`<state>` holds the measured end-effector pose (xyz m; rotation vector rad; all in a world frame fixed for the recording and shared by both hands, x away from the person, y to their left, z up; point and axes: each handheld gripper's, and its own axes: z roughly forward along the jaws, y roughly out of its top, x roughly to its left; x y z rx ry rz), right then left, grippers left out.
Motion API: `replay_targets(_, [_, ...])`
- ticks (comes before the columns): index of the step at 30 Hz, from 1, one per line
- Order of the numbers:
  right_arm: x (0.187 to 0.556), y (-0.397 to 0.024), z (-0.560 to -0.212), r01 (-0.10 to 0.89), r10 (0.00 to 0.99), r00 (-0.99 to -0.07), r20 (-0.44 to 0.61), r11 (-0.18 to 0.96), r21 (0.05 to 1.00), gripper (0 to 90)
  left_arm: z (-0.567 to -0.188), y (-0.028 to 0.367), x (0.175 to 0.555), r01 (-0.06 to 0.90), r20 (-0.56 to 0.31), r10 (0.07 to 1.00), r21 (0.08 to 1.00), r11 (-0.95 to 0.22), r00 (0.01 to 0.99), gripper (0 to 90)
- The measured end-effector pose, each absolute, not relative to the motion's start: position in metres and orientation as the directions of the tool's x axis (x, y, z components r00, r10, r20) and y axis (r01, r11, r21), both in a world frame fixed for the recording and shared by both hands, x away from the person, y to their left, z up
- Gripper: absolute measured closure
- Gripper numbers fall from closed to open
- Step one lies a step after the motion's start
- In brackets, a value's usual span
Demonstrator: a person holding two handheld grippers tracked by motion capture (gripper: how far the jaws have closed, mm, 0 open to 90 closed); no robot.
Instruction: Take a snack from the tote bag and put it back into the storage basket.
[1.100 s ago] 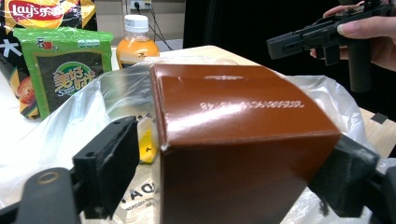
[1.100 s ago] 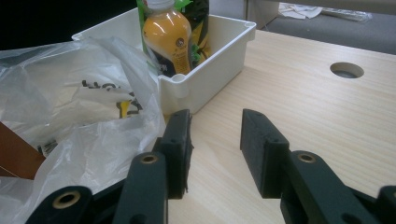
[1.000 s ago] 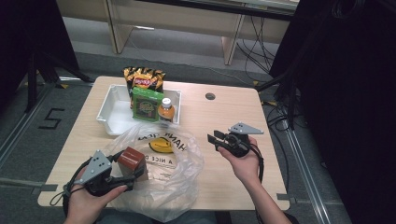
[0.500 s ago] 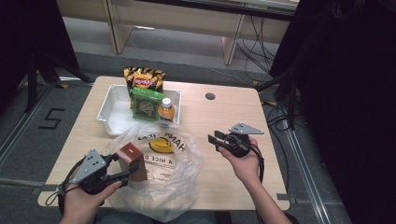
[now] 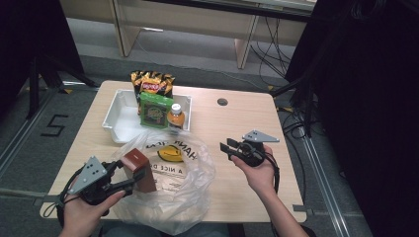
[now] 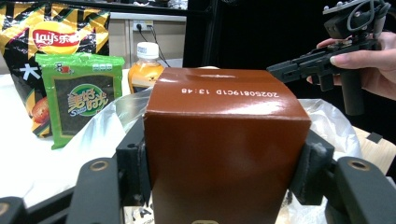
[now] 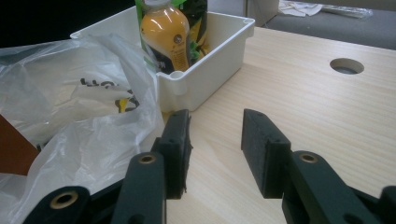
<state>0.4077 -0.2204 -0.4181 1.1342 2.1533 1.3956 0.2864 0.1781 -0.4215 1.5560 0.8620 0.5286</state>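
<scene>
A brown carton (image 5: 137,168) (image 6: 224,140) stands over the clear plastic bag (image 5: 173,197) at the table's front left. My left gripper (image 5: 129,175) (image 6: 224,177) has just been closing and is now shut on it, one pad pressed to each side. My right gripper (image 5: 225,149) (image 7: 215,140) hovers open over bare table to the right of the bag, pointing left, nothing between its pads. It is also in the left gripper view, as the right gripper (image 6: 289,67) beyond the carton.
A white bin (image 5: 116,116) (image 7: 210,56) at the back holds a chips bag (image 5: 153,81) (image 6: 46,37), a green seaweed pack (image 5: 155,111) (image 6: 79,98) and an orange drink bottle (image 5: 175,118) (image 7: 166,30). A cable hole (image 5: 222,101) (image 7: 346,66) lies right of the bin.
The left jaws have drawn in against the brown carton, and the left hand has shifted slightly left. The right hand has stayed where it was.
</scene>
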Motion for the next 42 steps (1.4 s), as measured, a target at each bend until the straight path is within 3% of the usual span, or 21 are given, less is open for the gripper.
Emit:
replay_targets(3, [0.406,-0.220,-0.416,0.469,0.769,-0.620,0.159,0.200,0.860,62.6,-0.418,0.177,0.286,0.217,-0.134,0.769,0.976,-0.006,0.625,36.9])
replay_targets(12, [0.410,-0.223,-0.418,0.404,0.774,-0.625,0.101,0.210,0.891,62.1,-0.407,0.179,0.287,0.208,-0.137,0.767,0.978,0.006,0.626,37.1])
replay_targets(20, [0.409,-0.223,-0.417,0.441,0.764,-0.628,0.144,0.197,0.876,61.7,-0.395,0.182,0.291,0.201,-0.141,0.771,0.979,0.018,0.621,37.3])
replay_targets(42, [0.410,-0.226,-0.417,0.433,0.769,-0.628,0.121,0.216,0.875,61.0,-0.373,0.183,0.306,0.182,-0.124,0.779,0.983,0.012,0.615,37.5])
